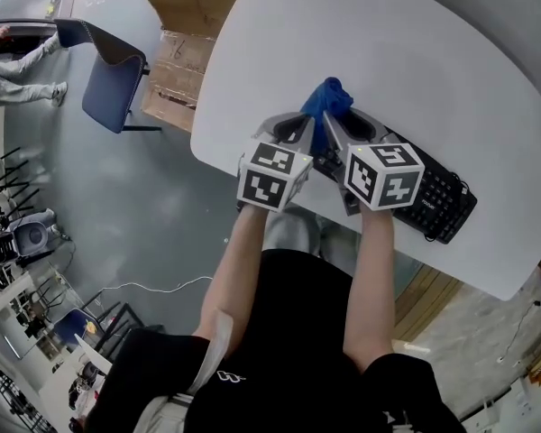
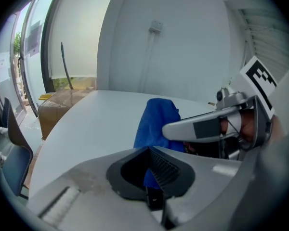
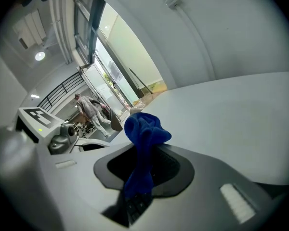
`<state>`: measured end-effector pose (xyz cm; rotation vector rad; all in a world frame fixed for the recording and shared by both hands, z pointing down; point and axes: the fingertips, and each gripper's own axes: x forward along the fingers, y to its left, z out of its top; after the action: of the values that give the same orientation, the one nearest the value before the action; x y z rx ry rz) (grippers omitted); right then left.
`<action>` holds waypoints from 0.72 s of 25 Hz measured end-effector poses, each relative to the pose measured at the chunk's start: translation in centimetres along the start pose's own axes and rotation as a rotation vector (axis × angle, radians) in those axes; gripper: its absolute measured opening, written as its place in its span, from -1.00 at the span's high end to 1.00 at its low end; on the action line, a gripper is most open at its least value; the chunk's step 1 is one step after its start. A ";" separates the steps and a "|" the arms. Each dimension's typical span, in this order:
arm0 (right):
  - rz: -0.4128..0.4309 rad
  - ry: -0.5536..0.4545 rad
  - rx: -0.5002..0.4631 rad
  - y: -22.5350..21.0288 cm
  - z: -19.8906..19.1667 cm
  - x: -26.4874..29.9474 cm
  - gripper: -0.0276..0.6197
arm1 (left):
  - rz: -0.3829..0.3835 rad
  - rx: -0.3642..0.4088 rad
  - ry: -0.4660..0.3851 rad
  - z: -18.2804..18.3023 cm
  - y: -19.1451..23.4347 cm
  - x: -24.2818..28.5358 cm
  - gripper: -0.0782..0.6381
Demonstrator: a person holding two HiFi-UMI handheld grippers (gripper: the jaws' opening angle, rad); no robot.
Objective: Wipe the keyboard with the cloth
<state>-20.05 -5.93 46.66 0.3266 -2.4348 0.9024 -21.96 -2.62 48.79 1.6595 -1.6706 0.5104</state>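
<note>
A blue cloth point(image 1: 329, 102) is bunched up above the left end of a black keyboard point(image 1: 437, 201) on the white table point(image 1: 388, 43). Both grippers meet at it from the near side. My left gripper point(image 1: 307, 124) is shut, with a strip of the cloth point(image 2: 156, 121) pinched between its pads. To its right, my right gripper point(image 1: 334, 129) is also shut on the cloth point(image 3: 143, 129), which stands up out of its jaws. Keyboard keys point(image 3: 135, 203) show just below them. The right gripper's finger point(image 2: 202, 128) crosses the left gripper view.
Cardboard boxes point(image 1: 189, 25) and a blue chair point(image 1: 113, 79) stand on the floor left of the table. A person point(image 1: 18, 61) is at the far left. The table's near edge runs just under the grippers.
</note>
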 end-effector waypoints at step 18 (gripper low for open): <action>-0.077 -0.008 0.044 -2.6 -1.8 -1.5 0.63 | -0.019 0.116 0.075 -0.7 -2.0 1.6 0.79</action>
<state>-17.09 -6.58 48.37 0.4381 -2.3948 0.9237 -19.77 -3.39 49.98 1.7161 -1.5959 0.6629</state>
